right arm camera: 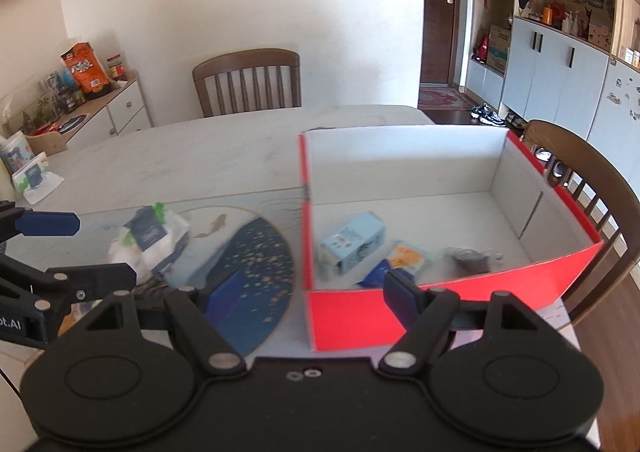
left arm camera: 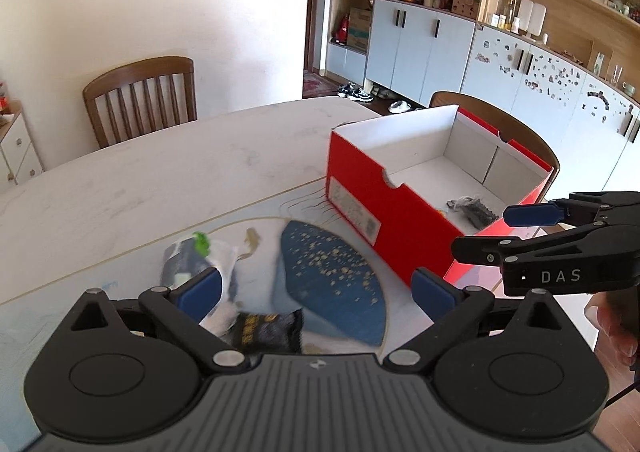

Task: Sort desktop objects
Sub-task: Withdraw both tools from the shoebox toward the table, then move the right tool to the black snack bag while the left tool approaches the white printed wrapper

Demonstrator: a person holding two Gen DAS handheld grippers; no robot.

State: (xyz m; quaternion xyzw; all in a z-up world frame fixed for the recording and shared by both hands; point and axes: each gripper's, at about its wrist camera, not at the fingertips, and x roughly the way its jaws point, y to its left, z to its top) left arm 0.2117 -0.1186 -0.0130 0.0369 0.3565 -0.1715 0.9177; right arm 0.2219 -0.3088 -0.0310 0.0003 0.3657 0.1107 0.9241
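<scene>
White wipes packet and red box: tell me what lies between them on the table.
In the right wrist view, the round blue gold-speckled mat lies between the white wipes packet and the red box, with a small fish print beside it. Nothing else.

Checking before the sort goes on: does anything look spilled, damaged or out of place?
Nothing spilled or damaged. The white wet-wipe pack and a dark packet still lie on the table mat, outside the red box.

"DAS" on the right claw point(left arm camera: 496, 232), "pt.AI" on the left claw point(right arm camera: 104, 248)
</scene>
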